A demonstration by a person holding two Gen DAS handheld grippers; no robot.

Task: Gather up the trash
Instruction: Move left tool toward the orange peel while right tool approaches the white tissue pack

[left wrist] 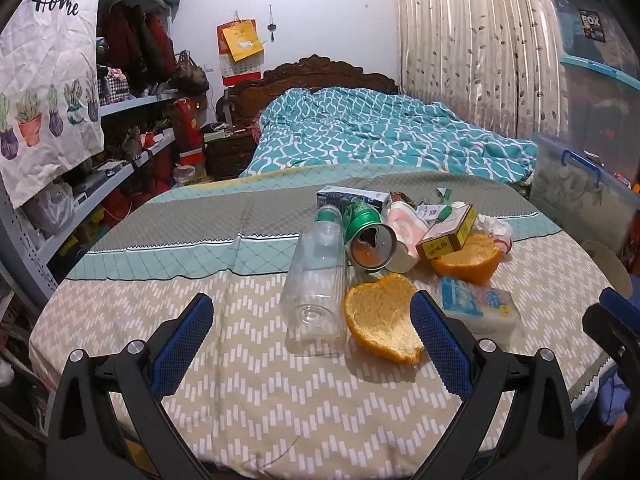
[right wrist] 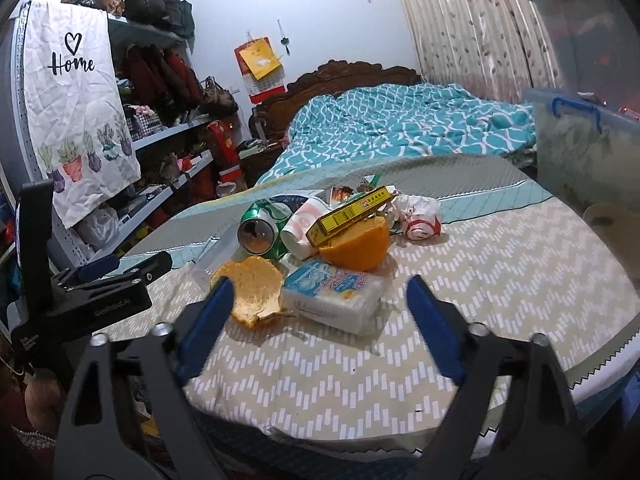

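Hovering over the near edge of the counter (right wrist: 500, 248) with its chevron-patterned beige cloth, the right claw (right wrist: 320, 312) stands with jaws spread and nothing pressed between them; the white, soft plastic tissue pack with blue and pink printing (right wrist: 336, 292) lies just ahead, between the blue pads and a little left of centre, its long axis running across the view, slanting down to the right. By my reading this pack is the right claw's nearest pick. The left claw (left wrist: 312, 332) is likewise wide open and empty, with the clear plastic bottle (left wrist: 316, 276) lying lengthwise away from it, base nearest, and the torn orange peel cup (left wrist: 382, 320) beside its right pad. Behind sit the second orange peel half (right wrist: 356, 248), the dented green drink can (right wrist: 264, 228), the yellow cardboard box (right wrist: 348, 212) bearing a barcode, and crumpled wrappers (right wrist: 416, 216). Print on these is too small to read. On the left claw's body, "GenRobot.AI" shows. Farther off, a hanging cloth (right wrist: 76, 116) reads "Home" and a storage bin (left wrist: 588, 28) reads "BOX".
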